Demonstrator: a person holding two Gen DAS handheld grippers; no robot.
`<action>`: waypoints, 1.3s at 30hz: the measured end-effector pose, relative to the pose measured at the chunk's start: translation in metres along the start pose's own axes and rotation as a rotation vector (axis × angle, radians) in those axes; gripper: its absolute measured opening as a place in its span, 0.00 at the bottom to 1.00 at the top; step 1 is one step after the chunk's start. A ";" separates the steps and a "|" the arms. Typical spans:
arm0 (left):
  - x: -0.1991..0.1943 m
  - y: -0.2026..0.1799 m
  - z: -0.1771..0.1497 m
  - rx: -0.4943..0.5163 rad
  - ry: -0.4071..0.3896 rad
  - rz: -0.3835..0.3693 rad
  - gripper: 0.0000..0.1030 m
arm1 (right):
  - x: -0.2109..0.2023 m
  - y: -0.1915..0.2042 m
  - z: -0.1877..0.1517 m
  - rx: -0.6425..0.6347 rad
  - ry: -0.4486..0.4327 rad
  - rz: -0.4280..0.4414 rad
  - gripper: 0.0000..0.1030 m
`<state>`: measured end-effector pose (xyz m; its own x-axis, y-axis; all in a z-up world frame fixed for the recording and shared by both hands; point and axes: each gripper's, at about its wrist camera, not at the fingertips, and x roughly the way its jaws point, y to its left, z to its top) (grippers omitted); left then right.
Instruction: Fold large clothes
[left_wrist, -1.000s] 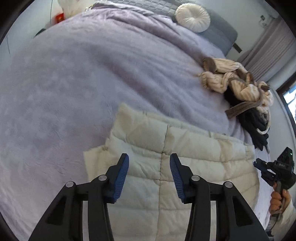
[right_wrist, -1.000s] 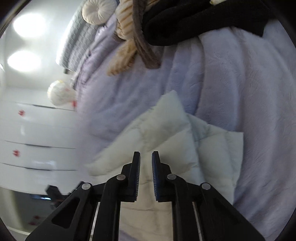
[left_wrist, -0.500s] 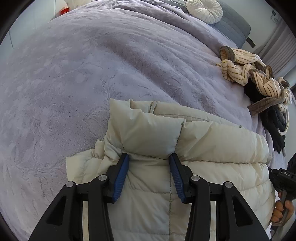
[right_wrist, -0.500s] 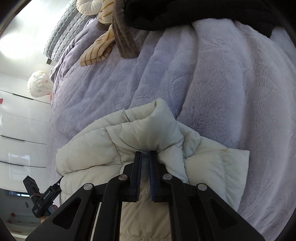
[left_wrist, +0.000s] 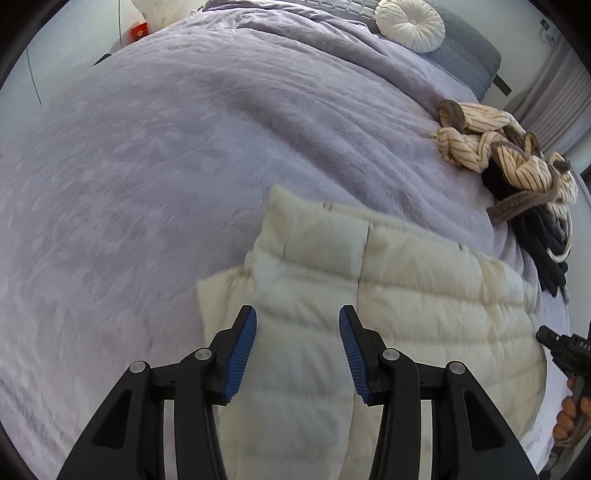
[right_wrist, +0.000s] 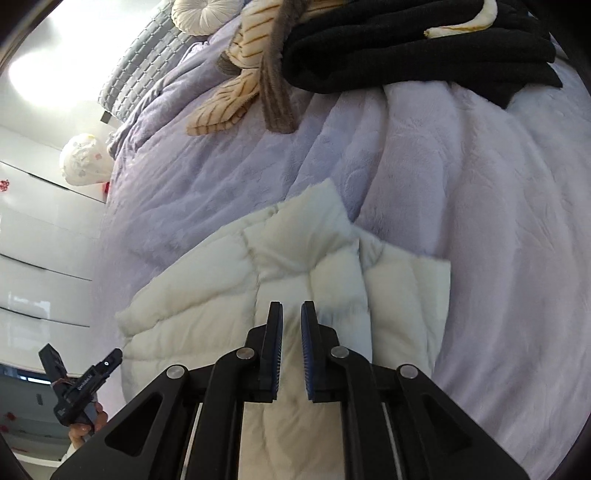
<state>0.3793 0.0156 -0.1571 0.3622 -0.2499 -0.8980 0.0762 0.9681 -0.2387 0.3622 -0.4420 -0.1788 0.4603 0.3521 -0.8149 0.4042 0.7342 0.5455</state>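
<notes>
A cream quilted puffer jacket (left_wrist: 406, 295) lies folded on the lavender bed cover (left_wrist: 184, 147). My left gripper (left_wrist: 298, 314) hovers over the jacket's left part. Its jaws are apart and opening, with nothing gripped. In the right wrist view the jacket (right_wrist: 221, 277) shows its raised collar corner. Above it my right gripper (right_wrist: 291, 306) has a narrow gap that is opening, and no cloth sits between the blue pads. Each view shows the other hand-held gripper at its edge: the right gripper's body (left_wrist: 569, 350) and the left gripper's body (right_wrist: 81, 384).
A heap of clothes lies at the bed's far right: a cream striped garment (left_wrist: 491, 147) and a black one (left_wrist: 543, 236). A round white cushion (left_wrist: 410, 24) rests by the grey headboard. White cupboard fronts (right_wrist: 37, 240) stand beyond the bed. The bed cover (right_wrist: 480, 221) spreads wide around the jacket.
Half a second ago both grippers were down on the jacket, the right one pinching a fold. Both have lifted back, the right has let go, and the jacket lies flatter.
</notes>
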 end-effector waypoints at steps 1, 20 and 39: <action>-0.003 0.001 -0.005 -0.001 0.003 0.000 0.60 | -0.005 -0.001 -0.006 0.007 0.000 0.007 0.11; -0.045 0.050 -0.103 -0.120 0.058 -0.034 0.99 | -0.059 -0.019 -0.113 0.163 0.002 0.128 0.56; -0.002 0.059 -0.141 -0.333 0.128 -0.286 0.99 | -0.016 -0.059 -0.167 0.396 0.044 0.313 0.85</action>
<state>0.2523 0.0709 -0.2217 0.2505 -0.5268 -0.8123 -0.1539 0.8067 -0.5706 0.1987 -0.3939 -0.2311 0.5770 0.5505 -0.6034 0.5249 0.3160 0.7903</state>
